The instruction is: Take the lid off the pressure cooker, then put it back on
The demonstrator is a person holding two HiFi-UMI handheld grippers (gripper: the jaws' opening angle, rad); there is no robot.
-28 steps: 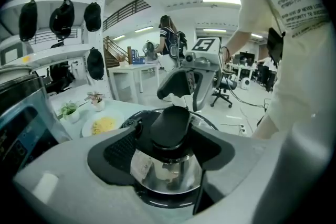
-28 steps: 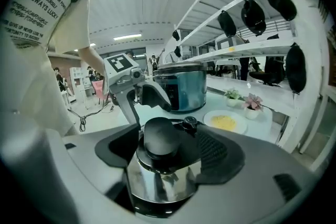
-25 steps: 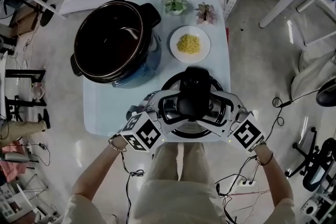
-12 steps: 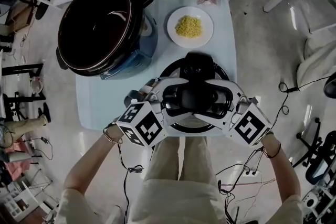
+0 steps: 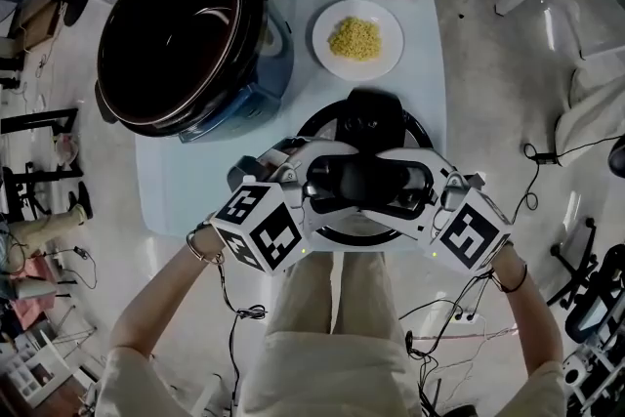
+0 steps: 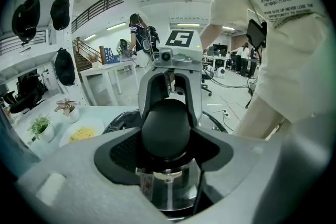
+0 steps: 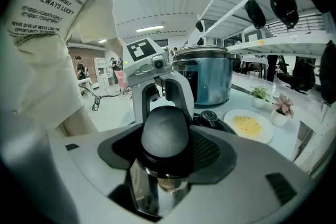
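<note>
On the pale table (image 5: 186, 190), beside the open cooker (image 5: 171, 34), the lid (image 5: 376, 117) lies flat, its near half hidden under both tools. From opposite sides, the left gripper (image 5: 311, 181) and right gripper (image 5: 422, 186) have just been closing on its black handle (image 5: 366, 183), which sits between the pads of each, pressed by them.

Jaws have just been closing: left hand-held gripper (image 5: 317, 183) and right hand-held gripper (image 5: 418, 186) each take the lid (image 5: 371, 120) handle (image 5: 366, 181) between them at the tabletop (image 5: 186, 181) near edge; pressure cooker (image 5: 176, 34) open, far-left corner.
</note>
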